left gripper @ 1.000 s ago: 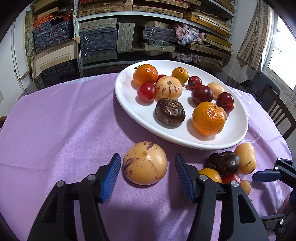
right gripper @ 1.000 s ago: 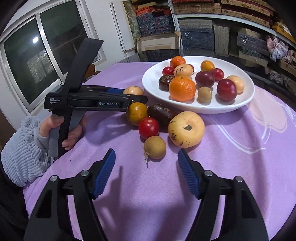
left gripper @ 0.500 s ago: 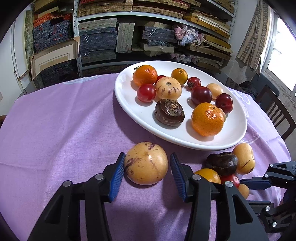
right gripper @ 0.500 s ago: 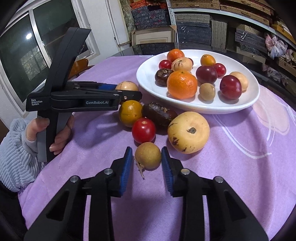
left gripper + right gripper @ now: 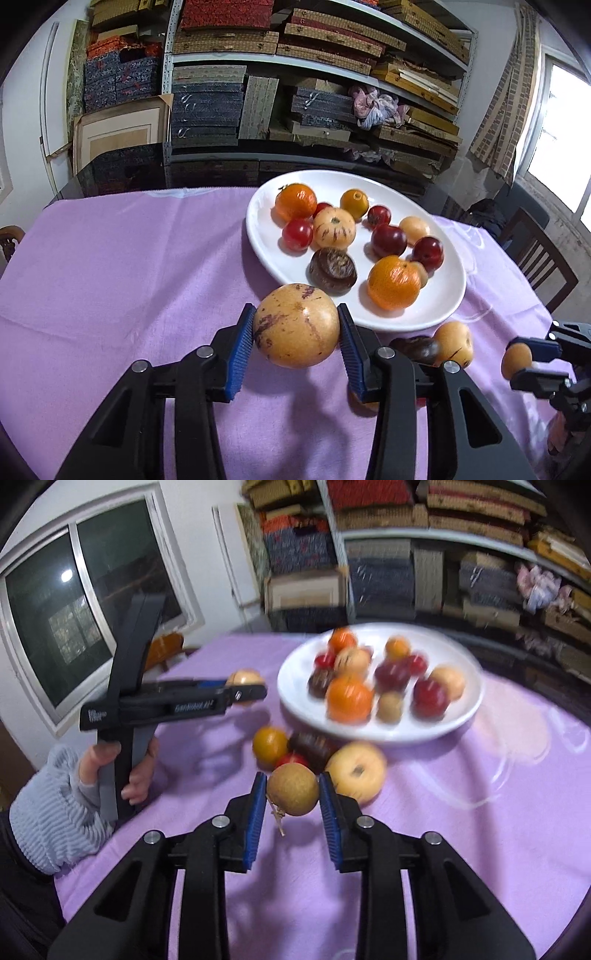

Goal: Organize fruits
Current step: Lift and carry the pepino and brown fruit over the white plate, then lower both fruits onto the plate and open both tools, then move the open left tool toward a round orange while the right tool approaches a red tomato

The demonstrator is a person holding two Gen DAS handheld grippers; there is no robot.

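Both tongs grip fruit: my left tongs (image 5: 295, 343) clamp the large speckled yellow fruit (image 5: 296, 325) above the purple surface (image 5: 110, 277), just short of the white plate (image 5: 443, 306); my right tongs (image 5: 292, 805) pinch a small brown fruit (image 5: 293, 789) near loose fruits.

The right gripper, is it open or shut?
Shut: the right gripper has both blue pads pressed against the small round brown fruit, held above the purple tablecloth.

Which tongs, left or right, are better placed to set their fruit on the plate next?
Left, probably: the left tongs hold the large yellow fruit right at the white plate rim, nearer than the right.
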